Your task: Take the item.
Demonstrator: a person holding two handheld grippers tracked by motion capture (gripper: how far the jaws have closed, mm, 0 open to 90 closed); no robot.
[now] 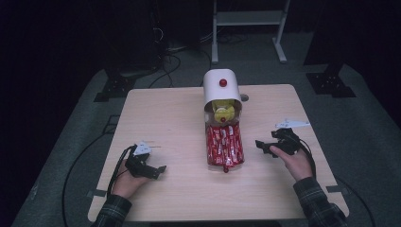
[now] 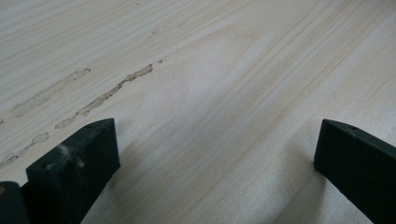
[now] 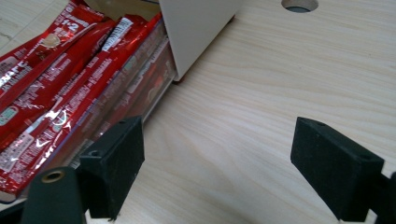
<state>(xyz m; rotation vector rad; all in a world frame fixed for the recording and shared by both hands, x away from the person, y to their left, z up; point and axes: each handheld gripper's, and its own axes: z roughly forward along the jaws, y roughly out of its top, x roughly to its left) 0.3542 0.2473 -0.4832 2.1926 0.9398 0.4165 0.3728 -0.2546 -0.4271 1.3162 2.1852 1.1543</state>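
Mid-table sits the white arched dispenser box (image 1: 222,92), its clear drawer of red foil snack sachets (image 1: 225,146) pulled out toward the person. The right gripper (image 3: 217,163) hovers just beside that drawer, jaws spread wide, empty. The left gripper (image 2: 210,158) rests well apart over the pale wooden table (image 1: 161,118), released too.

On the table (image 1: 165,113), the drawer of packets (image 1: 225,146) sits at centre, the dispenser box (image 1: 221,90) at its 12 o'clock, left gripper (image 1: 153,170) at 8, right gripper (image 1: 265,145) at 3
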